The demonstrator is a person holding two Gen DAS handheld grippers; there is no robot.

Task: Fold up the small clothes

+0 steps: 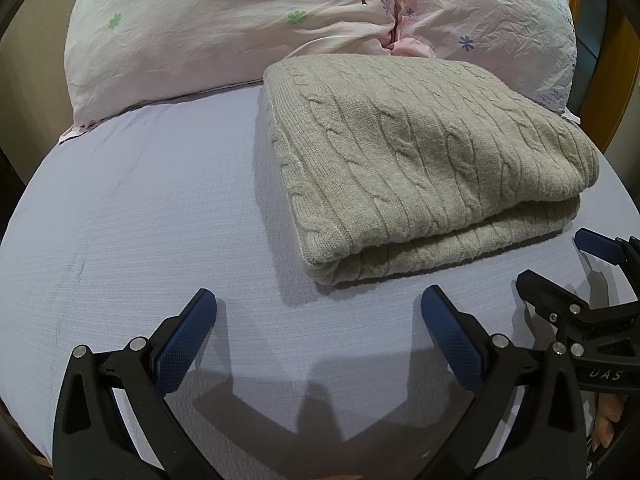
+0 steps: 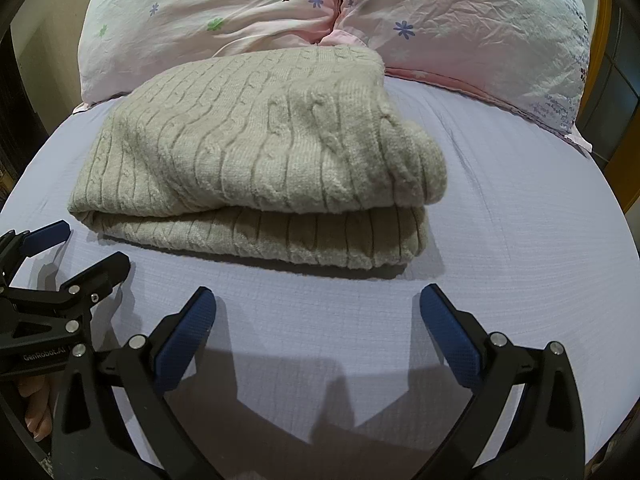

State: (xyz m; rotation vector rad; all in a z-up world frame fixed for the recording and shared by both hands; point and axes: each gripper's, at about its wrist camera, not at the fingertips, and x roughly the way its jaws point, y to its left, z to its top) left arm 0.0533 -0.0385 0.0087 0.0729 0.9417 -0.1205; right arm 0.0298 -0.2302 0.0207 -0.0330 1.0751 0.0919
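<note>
- The left gripper [image 1: 318,308] hangs over bare sheet with its blue pads spread wide and nothing between them; the right gripper [image 2: 318,306] is the same — spread apart, empty, just short of the near edge of the knit; neither touches it.
- The sweater [image 1: 424,160] — a pale grey-beige cable knit — lies on the lavender bedsheet [image 1: 132,220], its far edge close up against the pink floral pillows [image 1: 224,32]; from the right-hand view it sits toward the left and middle of the bed.
- It looks folded already, I'd say: a thick packet of at least two layers, the top layer rounded over and a lower layer showing along the near edge; the top does not sit square on the bottom, and one corner bulges in a soft roll [image 2: 420,168].
- What might go wrong, to my eye: the knit is bulky and springy, so a pinch on the top layer alone could peel the fold open; a grab at the rolled corner could drag the whole stack askew.
- Pushing it back could ruck it against the pillows; the sheet may bunch under the pads if they come down too low.
- The two tools stand near each other on the near side; they could knock together if both reach for the same edge.
</note>
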